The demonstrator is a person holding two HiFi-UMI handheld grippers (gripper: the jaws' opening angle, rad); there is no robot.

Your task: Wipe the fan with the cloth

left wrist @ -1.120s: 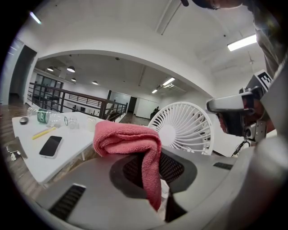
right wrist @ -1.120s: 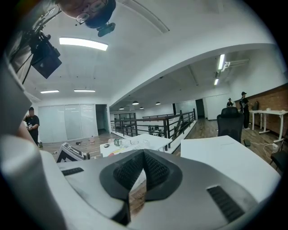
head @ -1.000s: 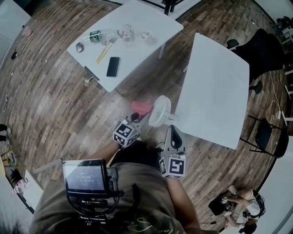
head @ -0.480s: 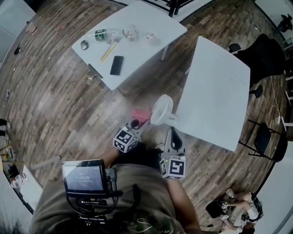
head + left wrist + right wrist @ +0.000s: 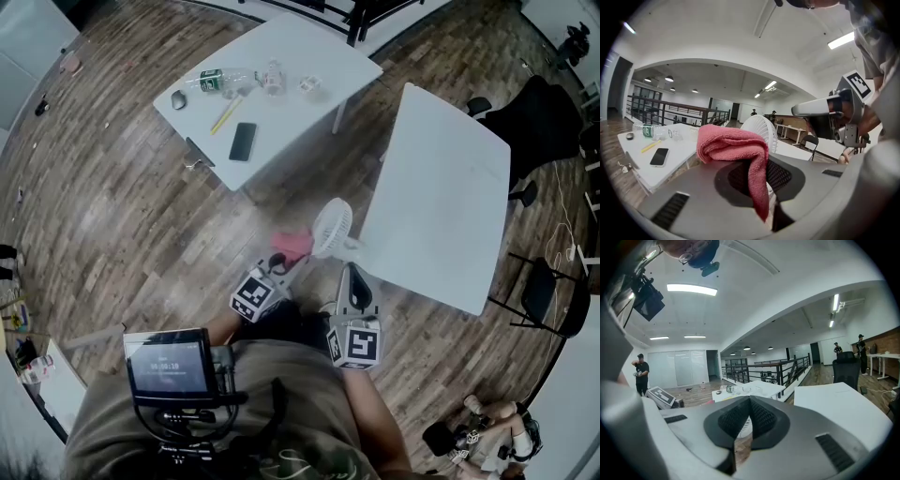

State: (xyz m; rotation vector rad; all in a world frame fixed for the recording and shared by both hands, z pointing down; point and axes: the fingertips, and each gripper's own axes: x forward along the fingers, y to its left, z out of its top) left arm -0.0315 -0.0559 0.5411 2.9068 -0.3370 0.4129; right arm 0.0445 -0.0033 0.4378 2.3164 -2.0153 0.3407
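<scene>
Gripping pink cloth (image 5: 732, 146), left hand-held gripper (image 5: 279, 261) holds it up right beside white fan (image 5: 331, 228); contact unclear. Fan stands at near edge of white table (image 5: 441, 178). Right hand-held gripper (image 5: 354, 274) closed, empty, near fan's base.

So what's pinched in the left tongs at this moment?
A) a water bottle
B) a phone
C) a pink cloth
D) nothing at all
C: the left tongs are closed on a pink cloth, which drapes over them in front of the white fan.
</scene>
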